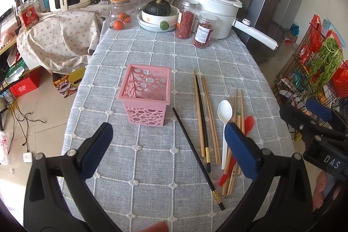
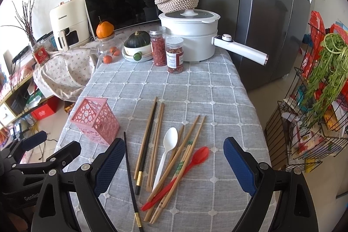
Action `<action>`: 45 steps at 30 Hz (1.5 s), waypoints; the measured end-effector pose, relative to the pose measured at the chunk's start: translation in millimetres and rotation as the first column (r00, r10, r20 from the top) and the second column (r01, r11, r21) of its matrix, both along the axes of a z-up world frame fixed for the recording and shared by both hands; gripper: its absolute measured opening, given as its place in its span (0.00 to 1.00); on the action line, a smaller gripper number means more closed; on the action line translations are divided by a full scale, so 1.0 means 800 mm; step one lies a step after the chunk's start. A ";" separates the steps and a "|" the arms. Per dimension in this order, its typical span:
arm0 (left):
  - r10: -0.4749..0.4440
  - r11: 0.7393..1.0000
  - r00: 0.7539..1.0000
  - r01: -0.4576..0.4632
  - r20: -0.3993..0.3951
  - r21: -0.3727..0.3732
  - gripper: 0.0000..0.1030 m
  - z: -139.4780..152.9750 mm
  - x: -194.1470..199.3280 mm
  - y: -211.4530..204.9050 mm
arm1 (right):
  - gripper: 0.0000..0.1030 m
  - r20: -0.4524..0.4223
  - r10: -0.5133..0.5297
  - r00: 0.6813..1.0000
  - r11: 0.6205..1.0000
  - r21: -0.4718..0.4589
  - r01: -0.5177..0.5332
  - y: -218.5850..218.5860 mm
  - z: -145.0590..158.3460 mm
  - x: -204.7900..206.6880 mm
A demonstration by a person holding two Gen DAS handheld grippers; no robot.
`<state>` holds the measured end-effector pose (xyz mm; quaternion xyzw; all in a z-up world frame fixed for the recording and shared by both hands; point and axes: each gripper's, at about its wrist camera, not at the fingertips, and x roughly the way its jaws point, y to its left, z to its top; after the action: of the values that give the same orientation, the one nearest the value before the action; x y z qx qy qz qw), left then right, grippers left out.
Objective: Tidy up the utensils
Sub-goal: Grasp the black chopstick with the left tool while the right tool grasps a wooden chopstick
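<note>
left gripper: jaws wide apart, holding nothing, hanging over the cloth with the basket at its 12 o'clock

right gripper: also spread wide and empty, right above the utensil pile, so my guess is it goes first

pile: white spoon, red spoon and a bunch of wooden chopsticks crossed over each other, all touching

strays: black chopstick on its own at the pile's 9 o'clock, second black one lying among more wooden sticks

basket: pink, upright, looks empty, at 10 o'clock from the pile and well apart from it

table: grey checked cloth, jars and a pot way back at 12 o'clock, not in the way

what could go wrong: the sticks are thin and flat on soft cloth, so the pads could pinch fabric or drag two or three at once. The red spoon is partly under sticks, so pulling it probably scatters the rest

also: the basket looks light, so a stick dropped in at an angle could tip it. The left gripper could steady it
</note>
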<state>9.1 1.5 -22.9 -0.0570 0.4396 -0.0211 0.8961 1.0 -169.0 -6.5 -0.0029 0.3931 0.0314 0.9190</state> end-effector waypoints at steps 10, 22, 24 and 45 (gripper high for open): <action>-0.114 0.988 0.980 0.094 -0.165 -0.124 0.68 -0.043 0.025 -0.013 | 0.90 -0.095 -0.037 0.995 0.998 0.052 0.042 -0.031 -0.013 0.030; -0.087 0.988 0.953 0.046 -0.290 -0.144 0.25 -0.112 0.067 -0.036 | 0.90 -0.177 -0.083 0.981 0.992 0.080 0.098 -0.068 -0.030 0.053; -0.070 0.991 0.954 0.034 -0.292 -0.127 0.24 -0.120 0.073 -0.037 | 0.90 -0.187 -0.080 0.979 0.992 0.077 0.095 -0.069 -0.033 0.054; -0.124 0.989 0.961 0.101 -0.245 -0.104 0.09 -0.110 0.068 -0.045 | 0.88 -0.391 -0.086 0.916 0.972 0.170 0.164 -0.104 -0.097 0.093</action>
<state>63.5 -34.5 -111.0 -0.0747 0.5506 -0.0846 0.8271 75.3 -252.3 -83.7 0.1206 0.5582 0.0117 0.8208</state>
